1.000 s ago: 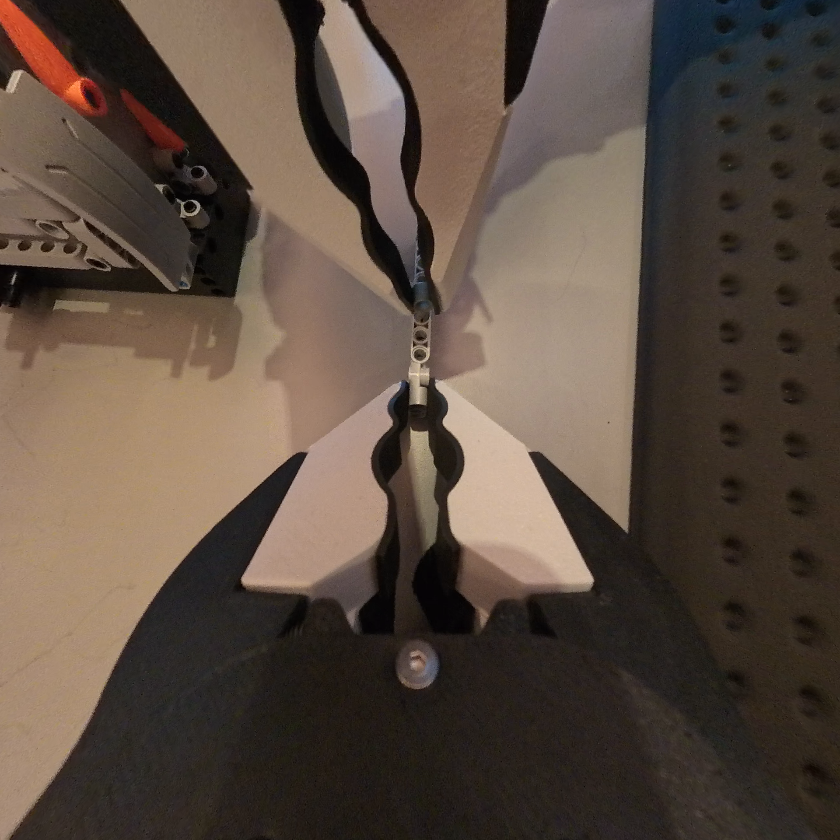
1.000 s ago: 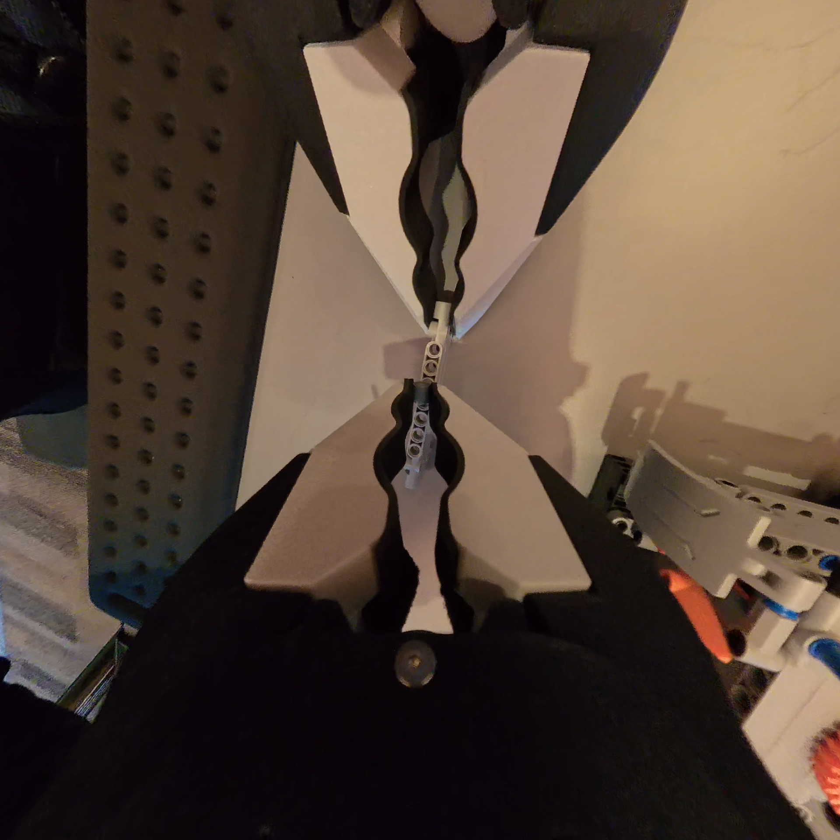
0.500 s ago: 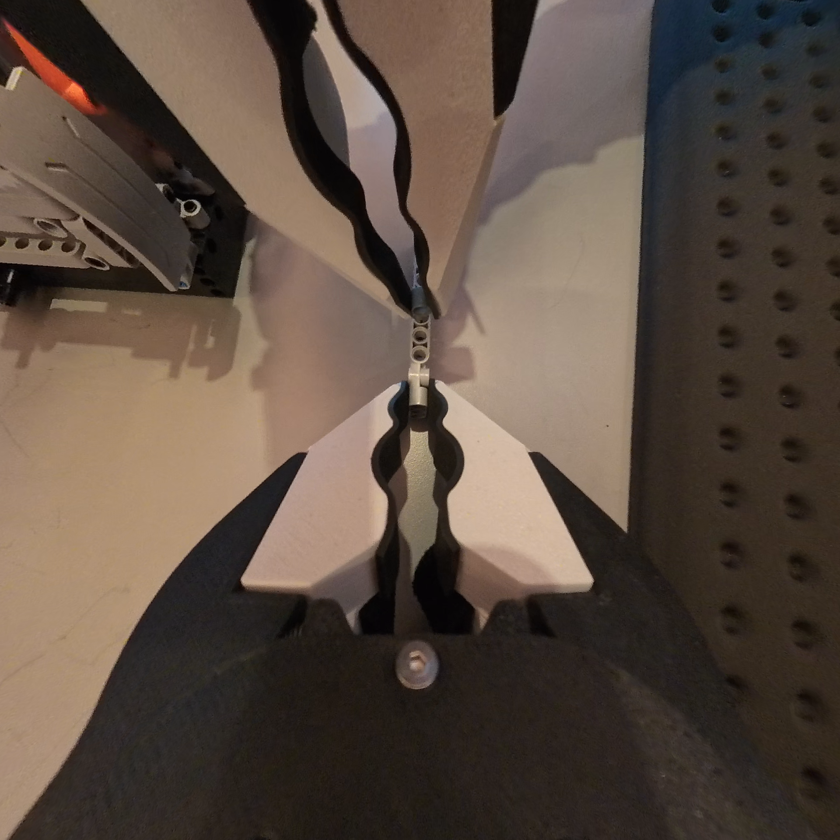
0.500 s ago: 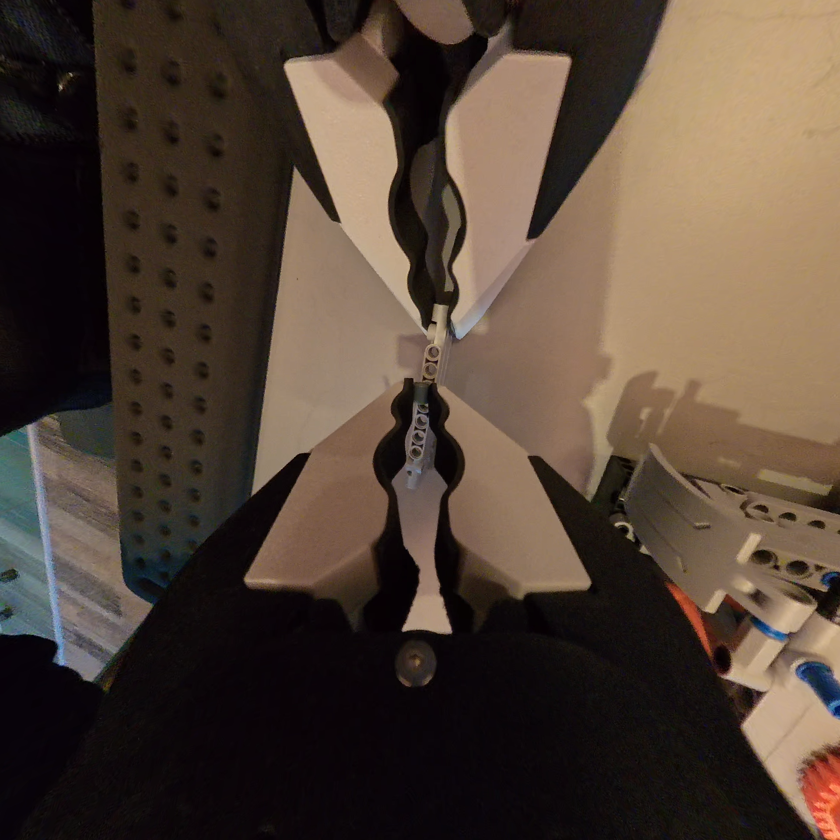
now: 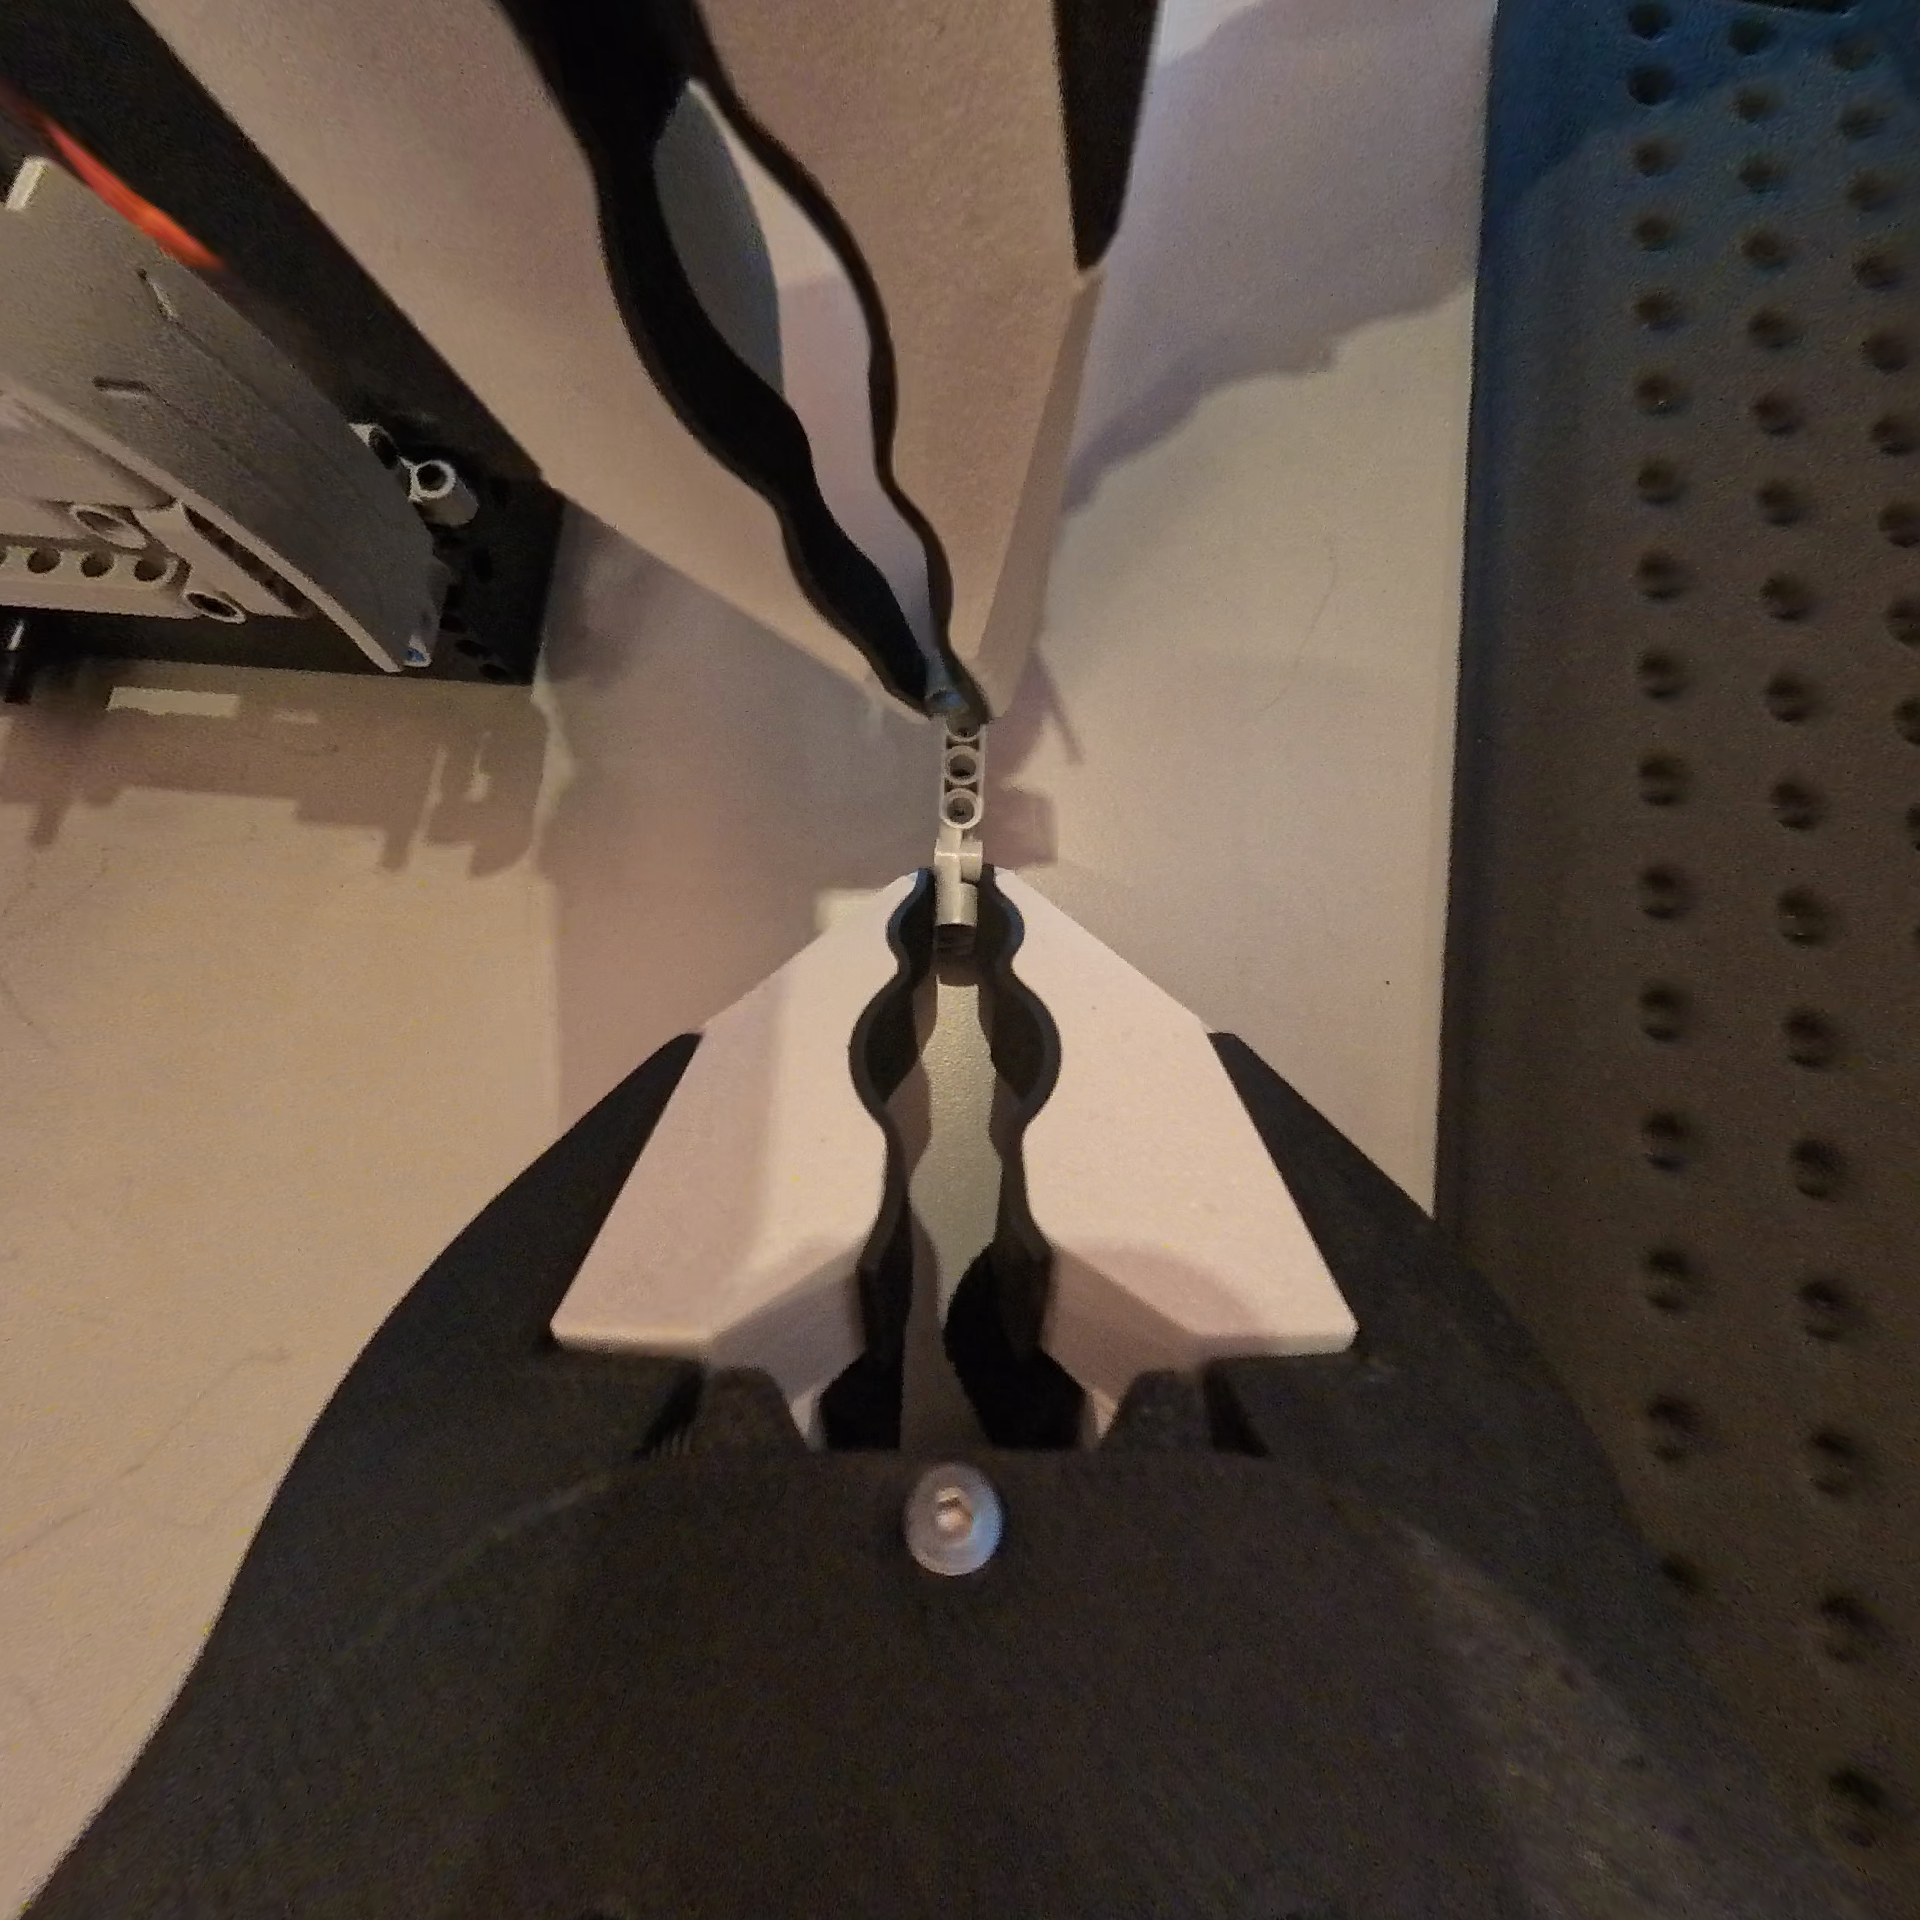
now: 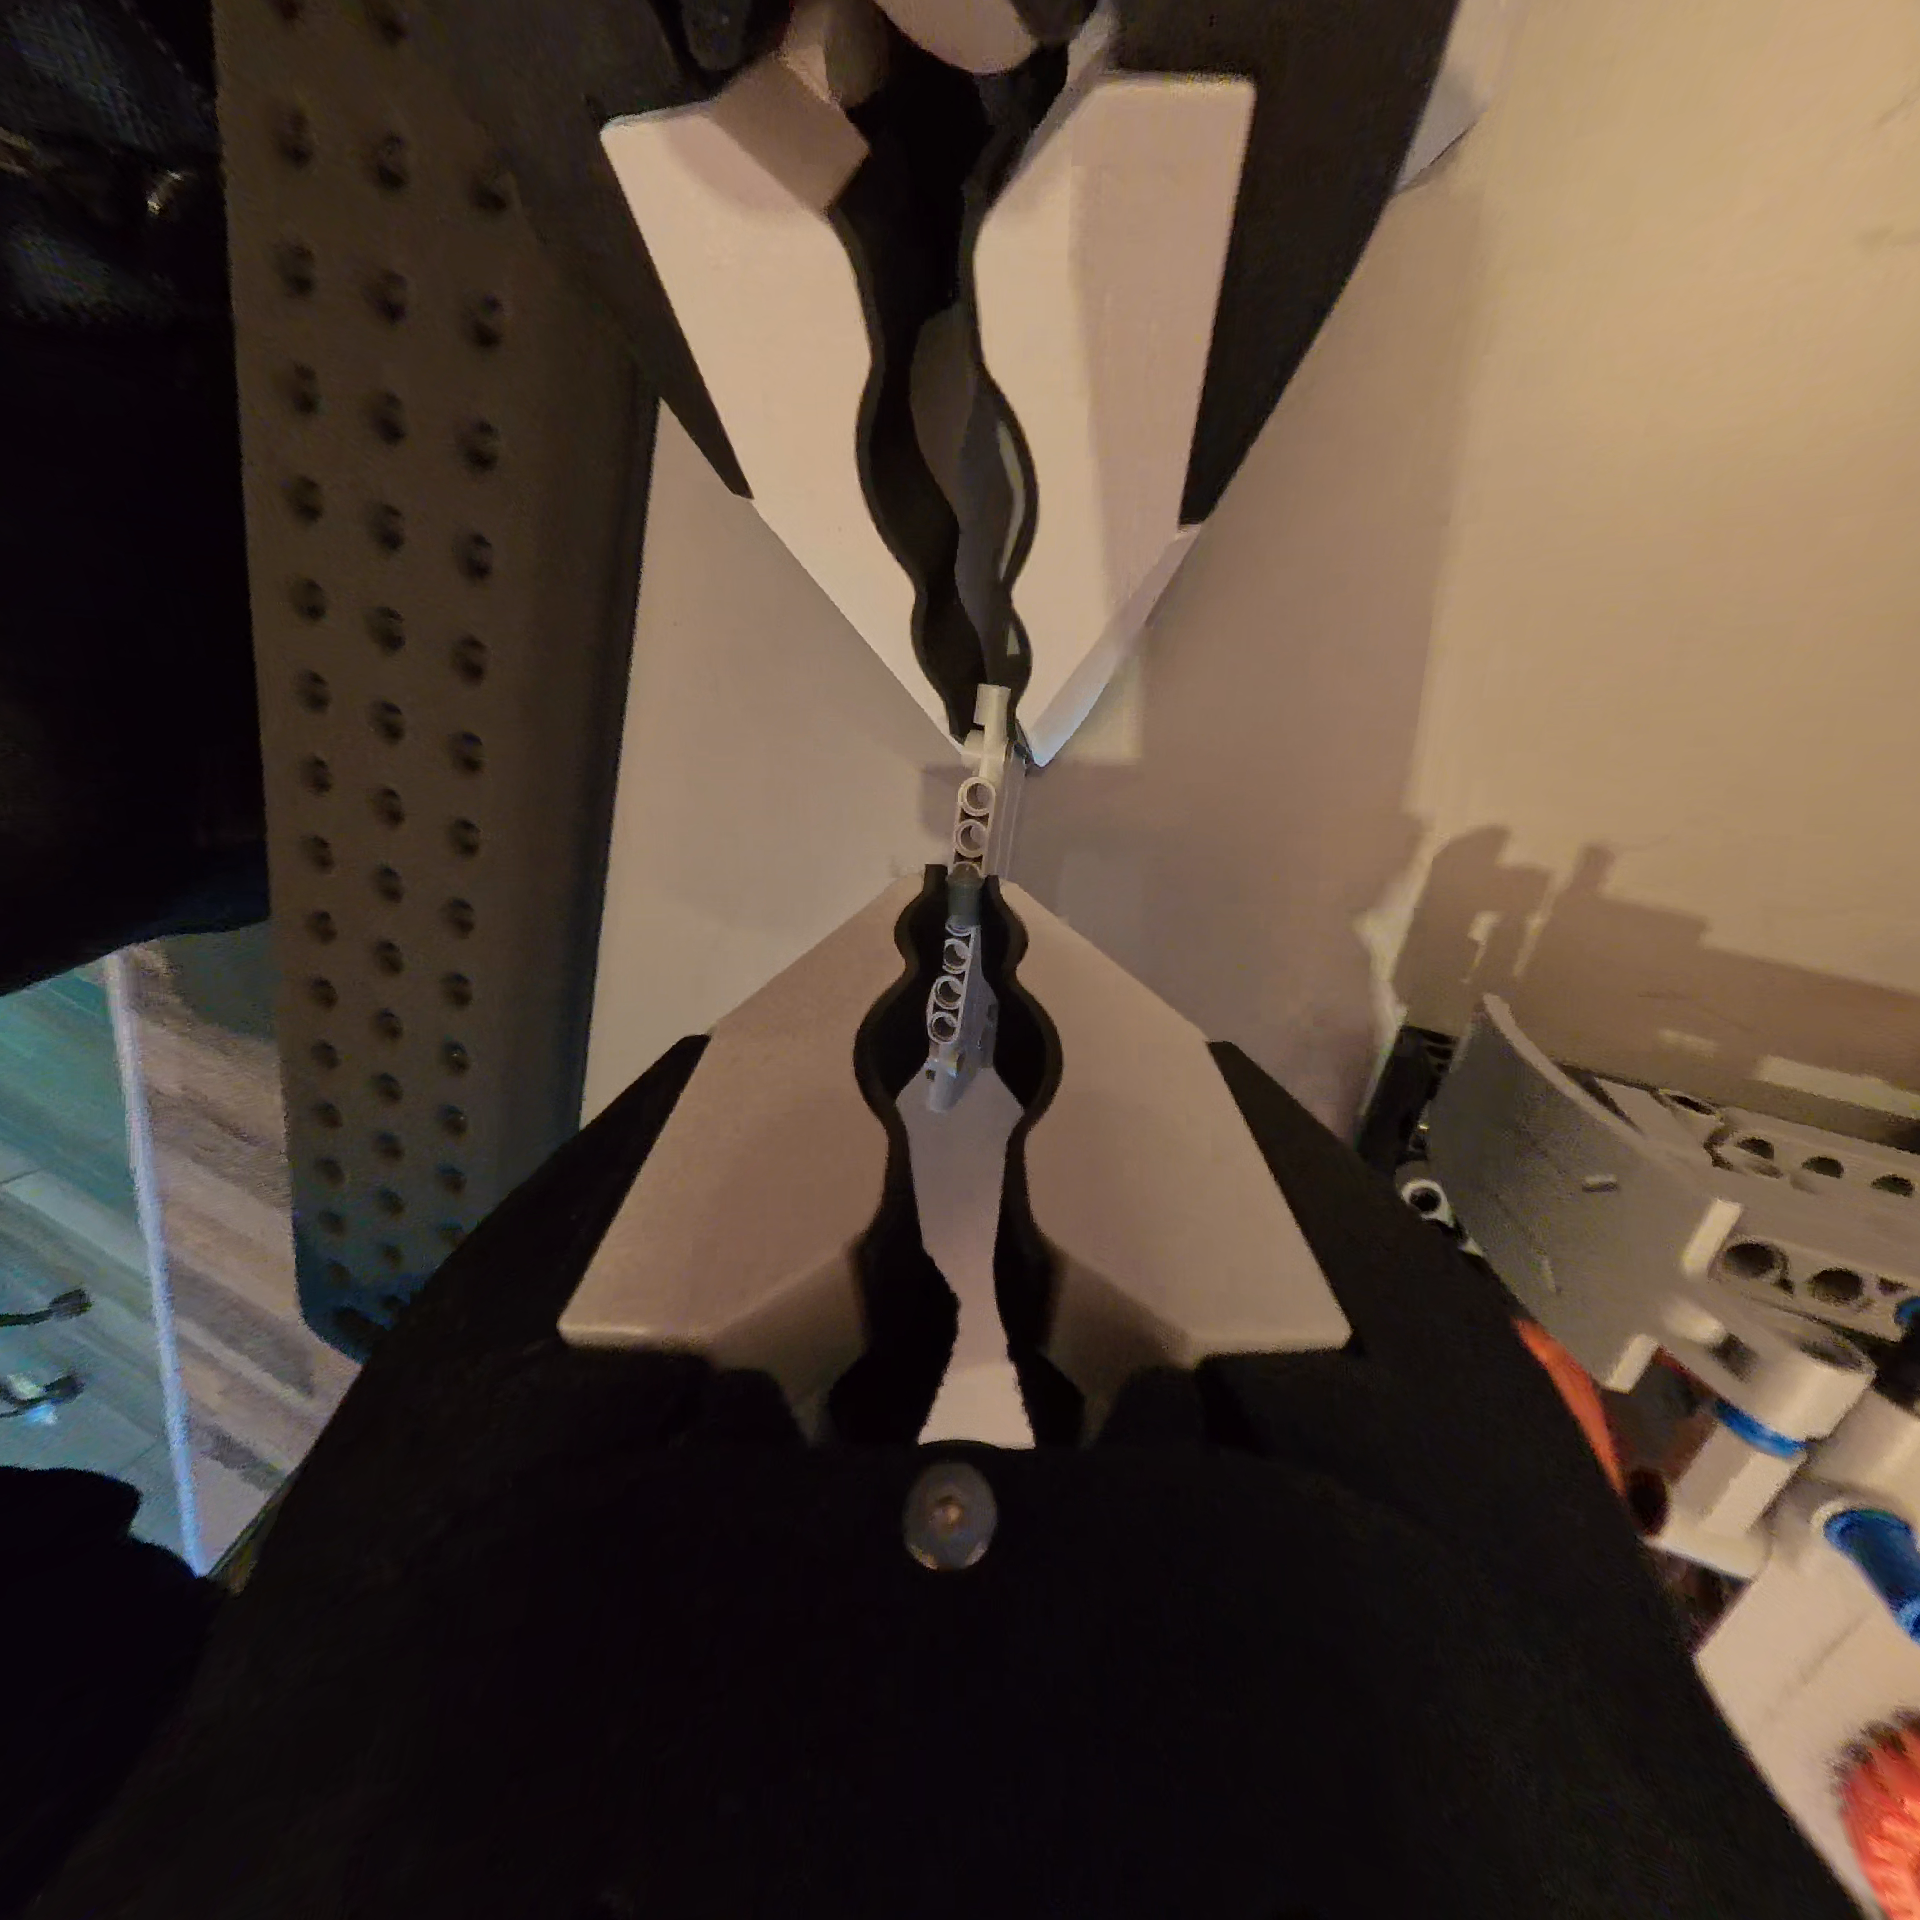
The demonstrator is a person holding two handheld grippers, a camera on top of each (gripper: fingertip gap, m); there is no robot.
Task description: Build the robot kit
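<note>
My two grippers face each other tip to tip above a cream table (image 5: 260, 1039). My left gripper (image 5: 956, 883) is shut on a light grey connector piece (image 5: 956, 899), which carries a short grey holed beam (image 5: 962, 774) that sticks out forward. My right gripper (image 6: 961, 883) is shut on a second grey holed beam (image 6: 951, 997) with a dark pin (image 6: 962, 896) at its tip. The pin meets the end of the short beam (image 6: 977, 821). The left gripper (image 6: 995, 727) shows at the top of the right wrist view, and the right gripper (image 5: 951, 707) at the top of the left wrist view.
A dark grey perforated board (image 5: 1714, 935) lies along one side; it also shows in the right wrist view (image 6: 384, 727). A brick-built model with a curved grey panel (image 5: 208, 468) stands on the other side, with orange and blue parts in the right wrist view (image 6: 1662, 1195). The tips of both grippers are at nearly the same place.
The right gripper has come slightly closer and tilted in the left wrist view. The model has slid toward the frame edge. Both grippers stay shut and the pieces stay end to end.
</note>
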